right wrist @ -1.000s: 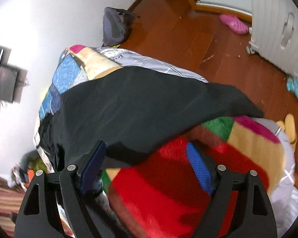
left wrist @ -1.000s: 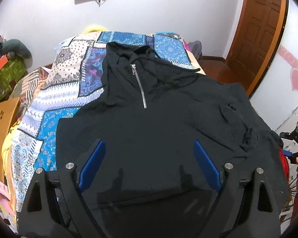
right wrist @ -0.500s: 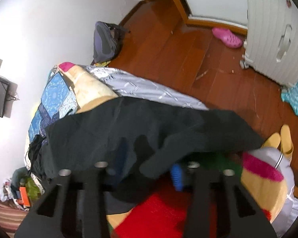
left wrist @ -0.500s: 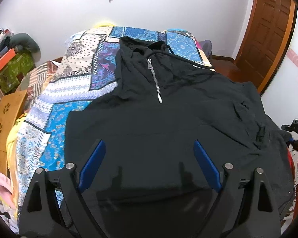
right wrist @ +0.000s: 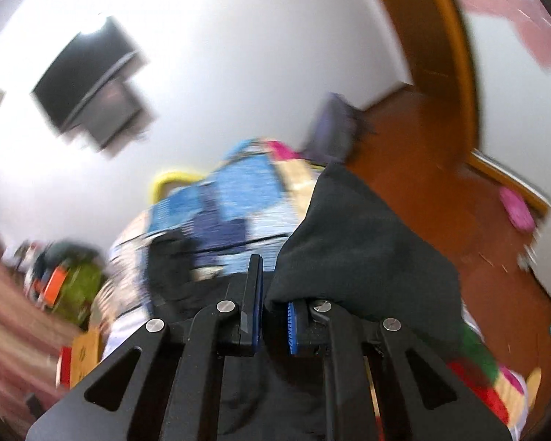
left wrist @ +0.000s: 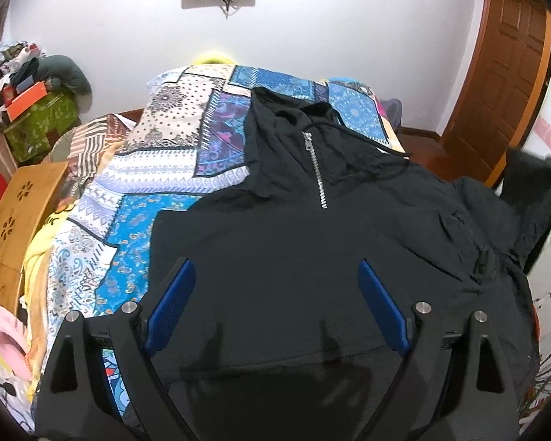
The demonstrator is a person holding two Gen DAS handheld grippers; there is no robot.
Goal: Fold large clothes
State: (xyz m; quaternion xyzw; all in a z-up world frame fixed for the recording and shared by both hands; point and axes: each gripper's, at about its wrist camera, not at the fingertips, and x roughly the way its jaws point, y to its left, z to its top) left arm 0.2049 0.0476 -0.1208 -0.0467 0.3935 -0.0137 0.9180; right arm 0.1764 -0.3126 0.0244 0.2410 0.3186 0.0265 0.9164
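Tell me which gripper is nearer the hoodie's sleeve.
Right. The right gripper is shut on the black sleeve and holds it raised off the bed. The left gripper hovers open above the hoodie body, apart from that sleeve.

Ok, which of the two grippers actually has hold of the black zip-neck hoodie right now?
The right gripper: its blue pads have just closed on the sleeve of the black zip-neck hoodie. The left gripper hangs wide open above the hoodie's front, pinching nothing.
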